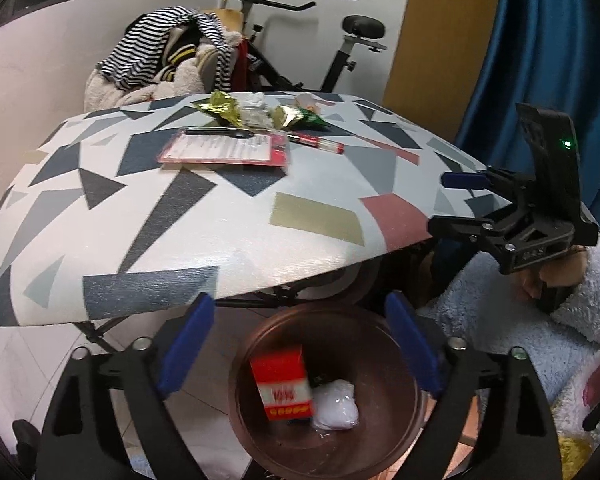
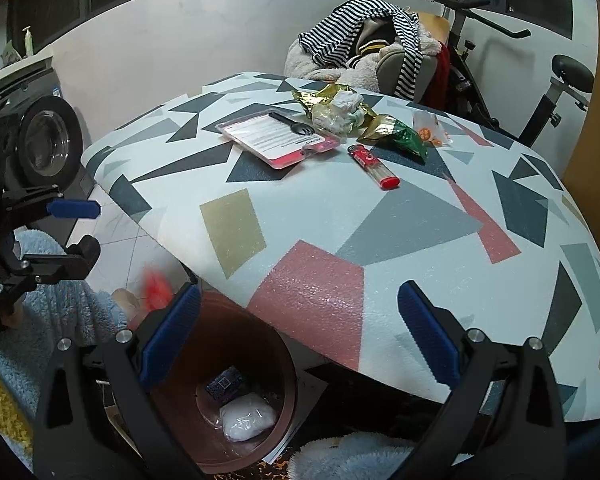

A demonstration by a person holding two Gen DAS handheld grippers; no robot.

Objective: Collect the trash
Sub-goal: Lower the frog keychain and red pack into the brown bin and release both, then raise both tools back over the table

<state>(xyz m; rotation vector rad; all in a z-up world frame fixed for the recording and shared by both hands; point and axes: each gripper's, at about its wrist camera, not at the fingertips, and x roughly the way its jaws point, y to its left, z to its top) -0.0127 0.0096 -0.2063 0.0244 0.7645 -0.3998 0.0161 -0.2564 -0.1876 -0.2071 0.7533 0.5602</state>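
A brown round bin [image 1: 380,436] stands on the floor under the table's near edge; it also shows in the right wrist view [image 2: 276,376]. Inside lie a red and white box [image 1: 284,388] and a white crumpled bag [image 1: 336,404]. My left gripper [image 1: 300,348] is open and empty right above the bin. My right gripper [image 2: 300,336] is open and empty over the table's near edge. A blurred red thing [image 2: 156,288] shows in the air above the bin. On the table lie a pink blister pack [image 2: 276,136], a red lighter [image 2: 374,166], gold and green wrappers [image 2: 380,124] and crumpled plastic [image 2: 340,114].
The patterned table [image 2: 380,240] fills the middle. A black plastic fork [image 2: 290,122] lies on the blister pack. A chair heaped with clothes [image 2: 372,52] and an exercise bike [image 2: 548,92] stand behind. A washing machine [image 2: 48,140] is at left.
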